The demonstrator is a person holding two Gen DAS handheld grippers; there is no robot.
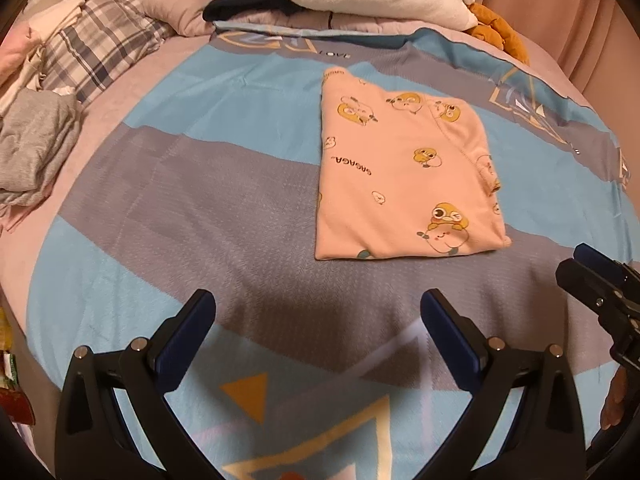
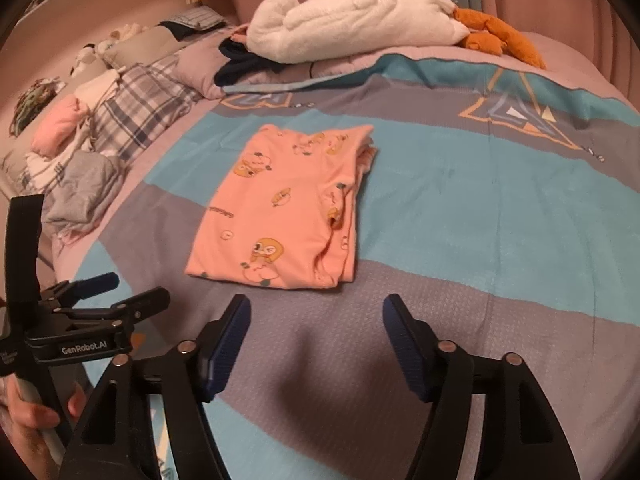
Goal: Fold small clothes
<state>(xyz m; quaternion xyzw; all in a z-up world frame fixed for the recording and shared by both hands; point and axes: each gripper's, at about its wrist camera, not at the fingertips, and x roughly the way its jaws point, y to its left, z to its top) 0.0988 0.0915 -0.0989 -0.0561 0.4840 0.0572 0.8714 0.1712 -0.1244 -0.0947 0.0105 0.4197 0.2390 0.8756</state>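
A pink cotton garment printed with yellow cartoon ducks [image 1: 404,172] lies folded into a flat rectangle on the blue-and-grey striped bedspread [image 1: 200,152], on the bed's middle, partly on a blue band and partly on a grey one. Both tools hang above the bedspread on the near side of the garment, apart from it. The left tool [image 1: 318,316] has its black fingers with blue pads spread wide, with nothing between them. The right tool [image 2: 316,320] is also spread, its jaws less wide, and likewise holds nothing. In the right wrist view a hand [image 2: 28,420] grips the handle of the left tool at the lower left. Along the bed's far edge rest a white fleece blanket [image 2: 352,20], an orange plush toy [image 2: 496,36] and a dark navy cloth [image 2: 244,64]. To the left lie a plaid pillow [image 1: 104,48] and a crumpled grey cloth [image 1: 32,148]
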